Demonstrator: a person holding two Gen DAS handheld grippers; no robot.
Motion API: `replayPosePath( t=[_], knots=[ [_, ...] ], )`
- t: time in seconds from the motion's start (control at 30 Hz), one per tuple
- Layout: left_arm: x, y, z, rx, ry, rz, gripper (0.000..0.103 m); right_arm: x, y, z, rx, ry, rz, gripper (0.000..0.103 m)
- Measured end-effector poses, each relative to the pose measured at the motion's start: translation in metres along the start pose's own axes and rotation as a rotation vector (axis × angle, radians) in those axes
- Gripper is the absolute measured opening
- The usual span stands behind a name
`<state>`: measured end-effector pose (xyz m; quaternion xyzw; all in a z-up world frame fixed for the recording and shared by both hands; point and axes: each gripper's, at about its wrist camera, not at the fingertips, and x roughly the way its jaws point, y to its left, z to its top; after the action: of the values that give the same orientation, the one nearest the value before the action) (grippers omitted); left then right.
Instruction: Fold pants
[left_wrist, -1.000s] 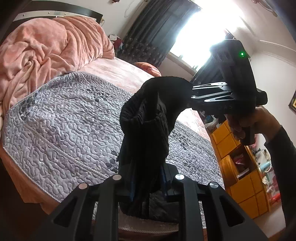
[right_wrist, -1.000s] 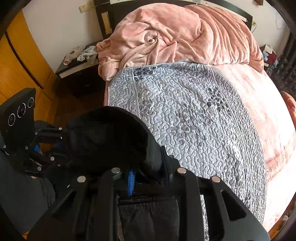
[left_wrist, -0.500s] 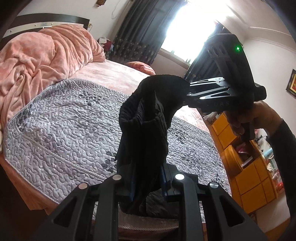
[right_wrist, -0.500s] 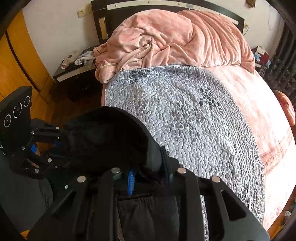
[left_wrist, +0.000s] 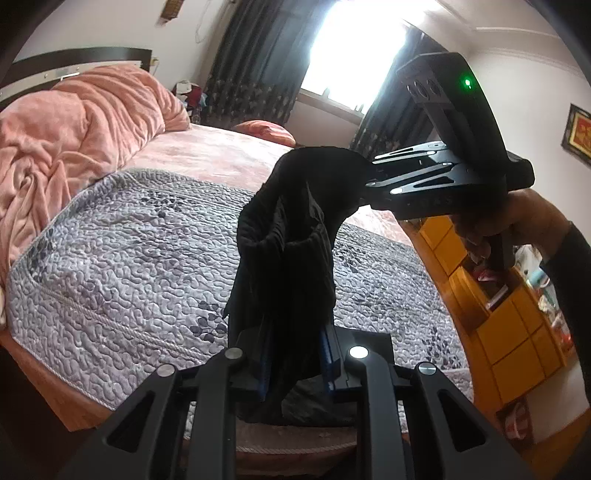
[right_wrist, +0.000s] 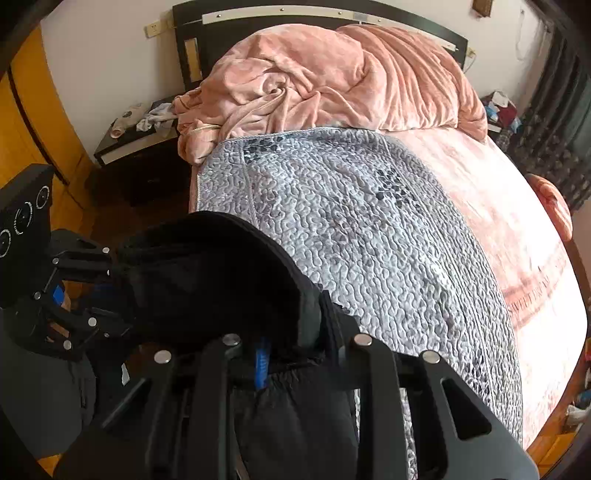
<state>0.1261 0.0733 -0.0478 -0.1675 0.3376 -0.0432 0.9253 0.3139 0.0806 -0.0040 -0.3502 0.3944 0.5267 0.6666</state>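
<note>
Quilted grey bedspread (left_wrist: 122, 266) lies beyond our left gripper (left_wrist: 295, 354) and right gripper (right_wrist: 291, 347), both clamped on limp black pants (left_wrist: 291, 236).

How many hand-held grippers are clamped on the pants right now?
2. The left hand-held gripper and the right hand-held gripper each grip the black pants, held up above the bed.

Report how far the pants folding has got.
Done: the black pants are picked up, off the grey quilt. In hand: the left gripper and right gripper each clamp a bunch of the fabric, which hangs crumpled between them above the bed. Left: no neat fold shows yet; the pants need spreading flat on the quilt, then folding.
</note>
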Motion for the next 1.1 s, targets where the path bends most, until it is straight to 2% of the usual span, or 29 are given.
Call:
replayPosePath(
  t=[0.67,1.1],
  knots=[
    [0.021,-0.068,-0.024,0.152,0.054,-0.048,0.021,-0.029,-0.002,-0.083,0.096,-0.039,-0.099,0.023],
    [0.046,-0.111,-0.042,0.237,0.104,-0.097,0.021,-0.039,-0.016,-0.140,0.187,-0.050,-0.118,0.023]
  ],
)
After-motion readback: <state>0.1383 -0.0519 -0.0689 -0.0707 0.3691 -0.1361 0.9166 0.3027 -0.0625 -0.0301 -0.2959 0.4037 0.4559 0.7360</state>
